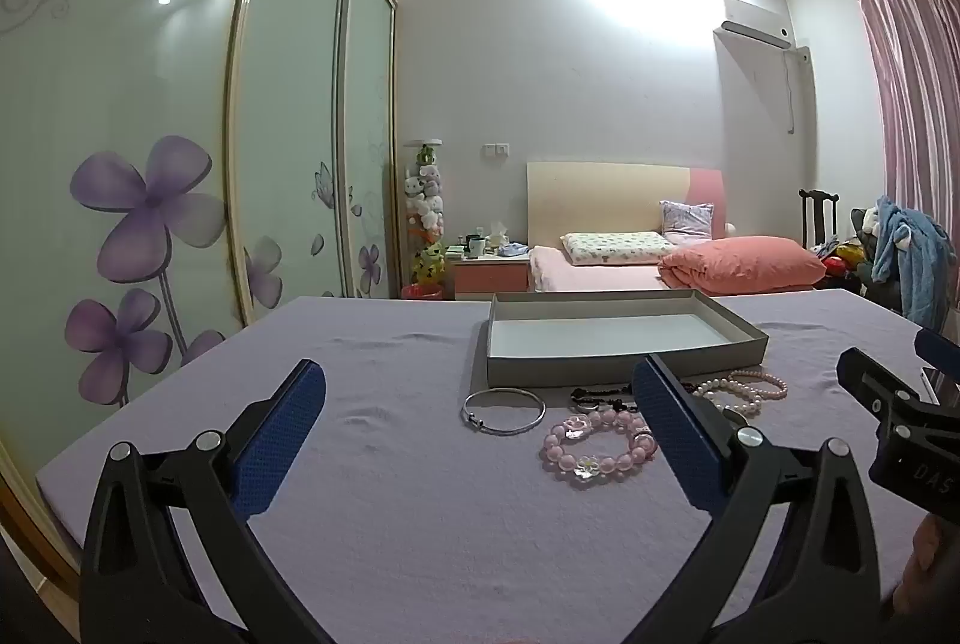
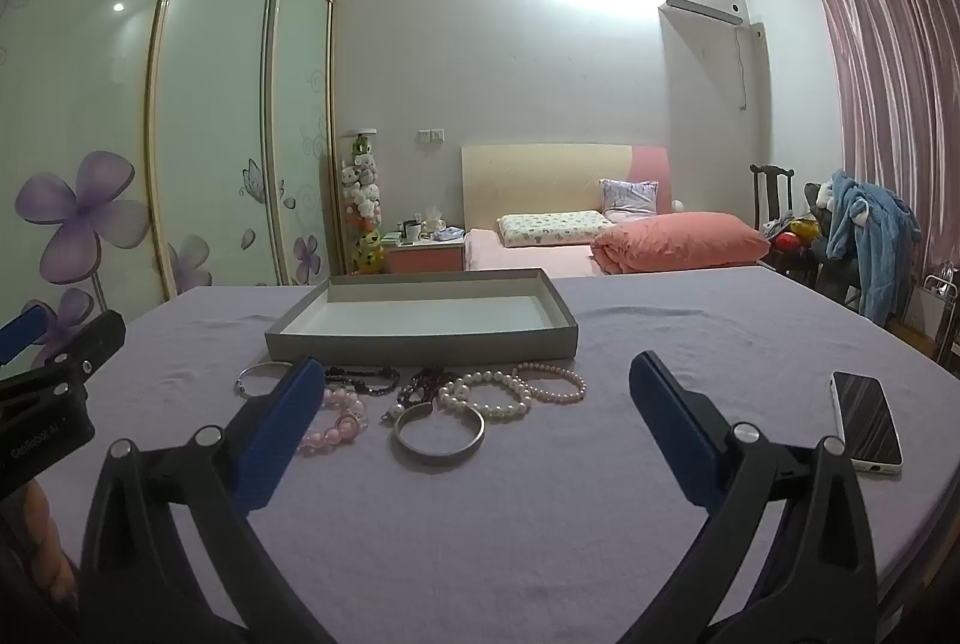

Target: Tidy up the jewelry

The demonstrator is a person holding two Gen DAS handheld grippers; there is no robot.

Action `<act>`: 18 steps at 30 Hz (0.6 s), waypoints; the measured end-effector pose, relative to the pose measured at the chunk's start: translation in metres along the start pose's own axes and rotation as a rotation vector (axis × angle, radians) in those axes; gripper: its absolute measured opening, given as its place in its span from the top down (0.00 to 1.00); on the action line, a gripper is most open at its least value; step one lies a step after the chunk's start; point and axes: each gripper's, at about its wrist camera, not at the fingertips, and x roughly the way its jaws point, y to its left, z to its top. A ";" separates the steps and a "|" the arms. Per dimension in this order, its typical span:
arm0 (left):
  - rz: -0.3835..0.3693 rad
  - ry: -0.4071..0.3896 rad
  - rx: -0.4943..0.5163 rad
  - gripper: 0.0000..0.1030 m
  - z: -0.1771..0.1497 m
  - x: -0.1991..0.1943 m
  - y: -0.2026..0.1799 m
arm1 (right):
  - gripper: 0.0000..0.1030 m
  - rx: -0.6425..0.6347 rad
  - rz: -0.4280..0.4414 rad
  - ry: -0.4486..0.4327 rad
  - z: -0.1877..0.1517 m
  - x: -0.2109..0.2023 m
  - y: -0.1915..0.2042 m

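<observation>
A shallow grey tray (image 1: 624, 369) (image 2: 420, 344) with a pale, empty floor lies on the lilac cloth. Just in front of it lie several bracelets: a thin silver bangle (image 1: 503, 410) (image 2: 255, 379), a pink bead bracelet (image 1: 594, 445) (image 2: 336, 422), a dark bead bracelet (image 1: 600, 395) (image 2: 363, 379), a white pearl bracelet (image 1: 729, 395) (image 2: 489, 392), a pink pearl bracelet (image 1: 759, 383) (image 2: 555, 381) and a wide silver bangle (image 2: 439, 431). My left gripper (image 1: 480, 380) is open, nothing between its fingers, short of the bracelets. My right gripper (image 2: 477, 374) is open too, and empty.
A white-edged phone (image 2: 867, 419) lies on the cloth at the right. Sliding wardrobe doors (image 1: 150, 164) with purple flowers stand to the left. Beyond the table are a bed (image 1: 678, 260), a nightstand and a chair draped with blue clothes (image 2: 864, 230).
</observation>
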 end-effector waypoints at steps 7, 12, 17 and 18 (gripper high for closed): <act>0.000 0.002 -0.001 0.02 0.000 0.000 0.000 | 0.04 0.001 -0.002 0.001 0.000 0.000 0.000; 0.000 0.003 -0.003 0.02 0.000 0.000 0.000 | 0.04 0.000 -0.001 0.003 0.000 0.000 0.000; -0.001 0.004 -0.005 0.02 0.000 0.000 0.000 | 0.04 0.001 -0.001 0.003 0.000 0.000 0.000; -0.001 0.004 -0.004 0.02 0.000 0.000 0.000 | 0.04 0.001 -0.001 0.003 0.000 0.000 0.000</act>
